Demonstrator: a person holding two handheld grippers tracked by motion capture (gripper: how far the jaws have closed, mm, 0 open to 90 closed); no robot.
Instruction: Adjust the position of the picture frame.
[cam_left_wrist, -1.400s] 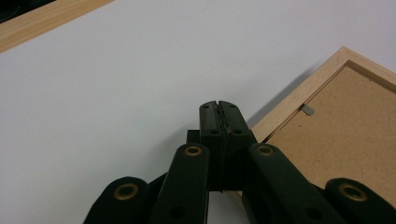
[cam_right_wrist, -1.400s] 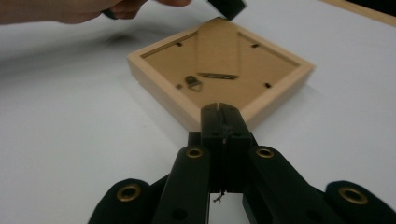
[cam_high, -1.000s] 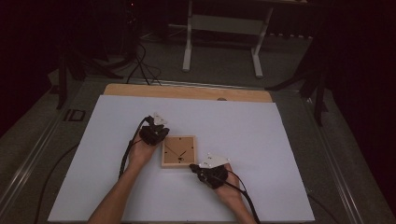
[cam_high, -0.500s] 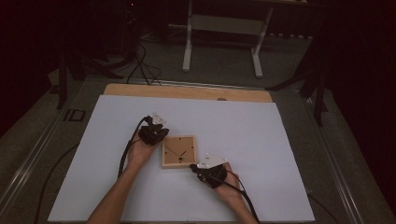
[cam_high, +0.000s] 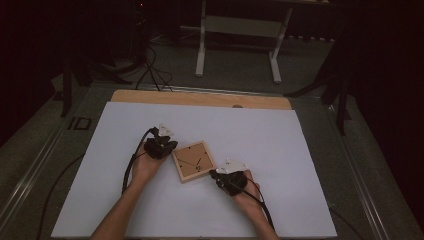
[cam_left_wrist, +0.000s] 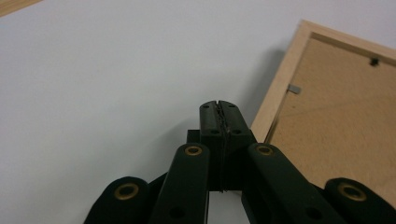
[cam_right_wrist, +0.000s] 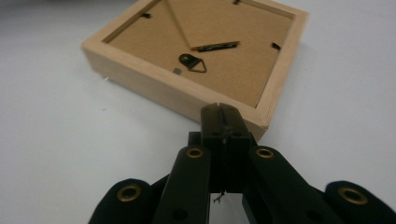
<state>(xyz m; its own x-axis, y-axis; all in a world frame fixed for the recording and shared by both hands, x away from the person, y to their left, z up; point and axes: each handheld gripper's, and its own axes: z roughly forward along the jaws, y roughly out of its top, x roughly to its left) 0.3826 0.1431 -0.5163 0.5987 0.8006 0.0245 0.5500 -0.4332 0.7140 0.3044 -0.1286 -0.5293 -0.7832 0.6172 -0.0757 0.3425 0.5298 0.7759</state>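
Basically, a wooden picture frame (cam_high: 194, 161) lies face down mid-bench (cam_high: 300, 150), backing board up: light, stiff, glass likely fragile. Left gripper (cam_left_wrist: 219, 108) and right gripper (cam_right_wrist: 222, 111) fingers closed, empty, flanking it. Best hold: pinch the raised rim at opposite edges.

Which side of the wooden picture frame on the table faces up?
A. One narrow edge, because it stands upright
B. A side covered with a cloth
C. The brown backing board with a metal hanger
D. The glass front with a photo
C. The wooden picture frame lies flat on the white table, and its brown backing board with a small metal hanger and retaining clips faces up.
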